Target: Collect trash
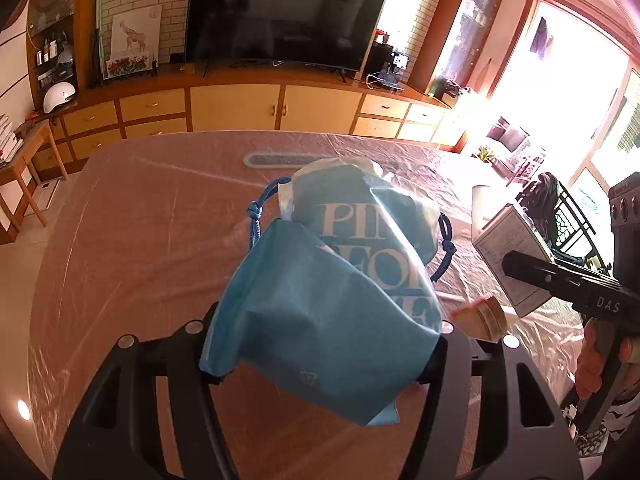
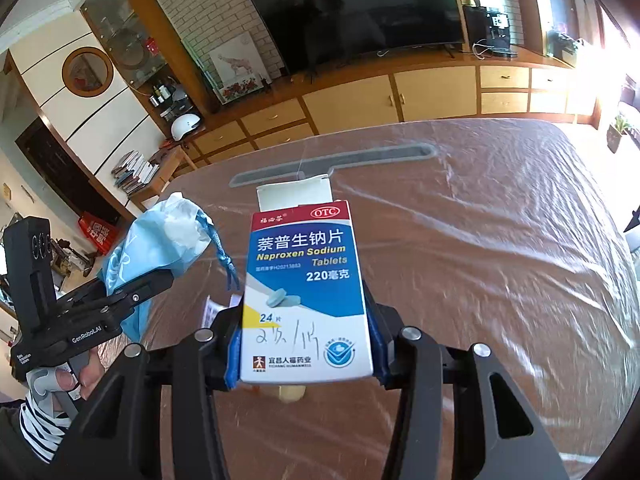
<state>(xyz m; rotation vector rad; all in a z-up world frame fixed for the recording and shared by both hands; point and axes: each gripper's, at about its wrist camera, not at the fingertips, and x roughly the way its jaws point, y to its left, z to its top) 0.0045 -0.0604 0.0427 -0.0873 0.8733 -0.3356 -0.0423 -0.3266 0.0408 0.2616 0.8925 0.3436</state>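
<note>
Left gripper [image 1: 320, 360] fingers clamp blue drawstring bag [image 1: 332, 300], lifted above the plastic-covered table [image 1: 120, 248]. Right gripper [image 2: 306, 364] fingers narrow, gripping medicine box [image 2: 306, 296] upright, above table.

home living room; big tv [image 1: 286, 16] on wooden cabinet unit [image 1: 240, 108]; framed pictures [image 1: 134, 40]; plastic-covered table [image 1: 140, 240]

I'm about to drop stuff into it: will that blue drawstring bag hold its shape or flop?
Probably floppy: the blue drawstring bag sags and creases in the left tool. Likely light, since its thin fabric lets the light through.
</note>
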